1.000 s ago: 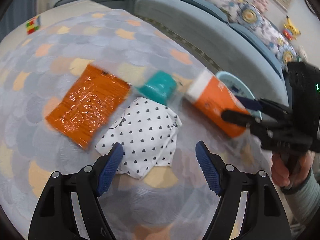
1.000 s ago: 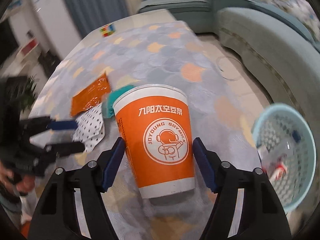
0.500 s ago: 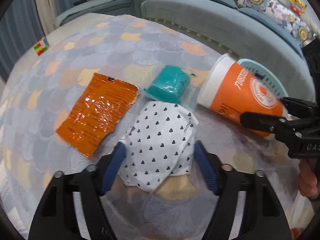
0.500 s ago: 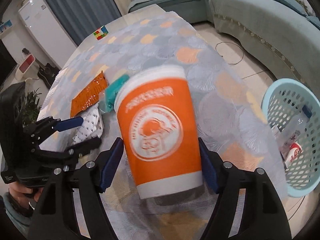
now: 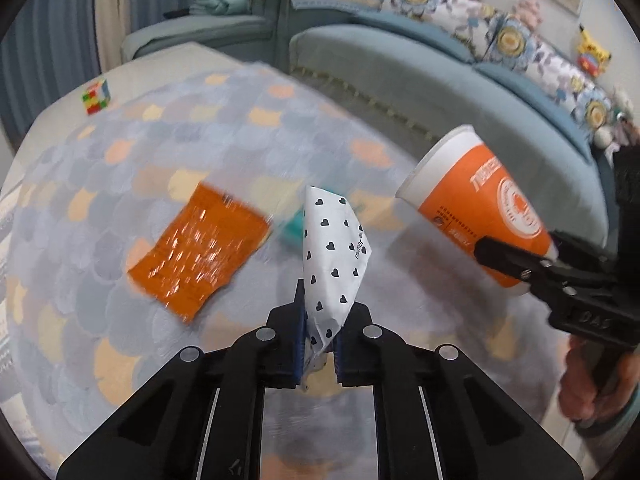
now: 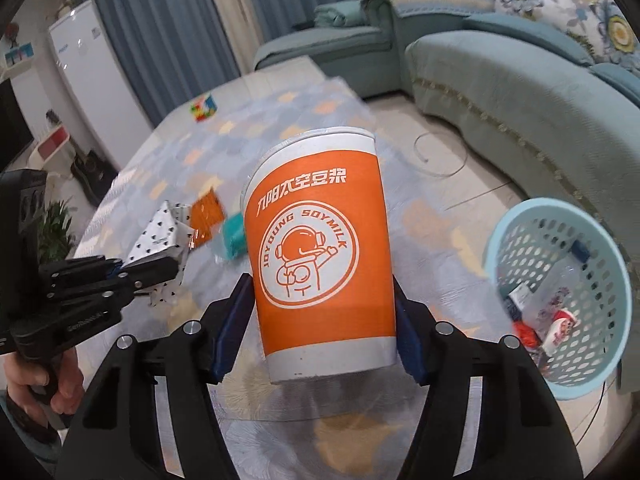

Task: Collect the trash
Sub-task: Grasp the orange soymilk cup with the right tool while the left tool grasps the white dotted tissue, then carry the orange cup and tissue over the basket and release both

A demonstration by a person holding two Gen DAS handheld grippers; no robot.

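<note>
My left gripper (image 5: 318, 336) is shut on a white wrapper with black hearts (image 5: 332, 256) and holds it lifted above the table; it also shows in the right wrist view (image 6: 158, 240). My right gripper (image 6: 324, 320) is shut on an orange and white paper cup (image 6: 320, 248), held in the air; the cup also shows in the left wrist view (image 5: 476, 204). An orange foil packet (image 5: 196, 256) and a small teal cup (image 5: 294, 232) lie on the table. A light blue basket (image 6: 560, 292) with trash stands at the right, on the floor.
The table (image 5: 140, 140) has a scale-patterned cloth. A colourful cube (image 5: 96, 96) sits at its far left. A teal sofa (image 5: 440, 72) runs along the far and right side. A white fridge (image 6: 92, 68) stands at the back left.
My left gripper has shut on the heart-patterned wrapper and lifted it off the table. My right gripper has raised the cup higher. The packet and teal cup stay on the table.
</note>
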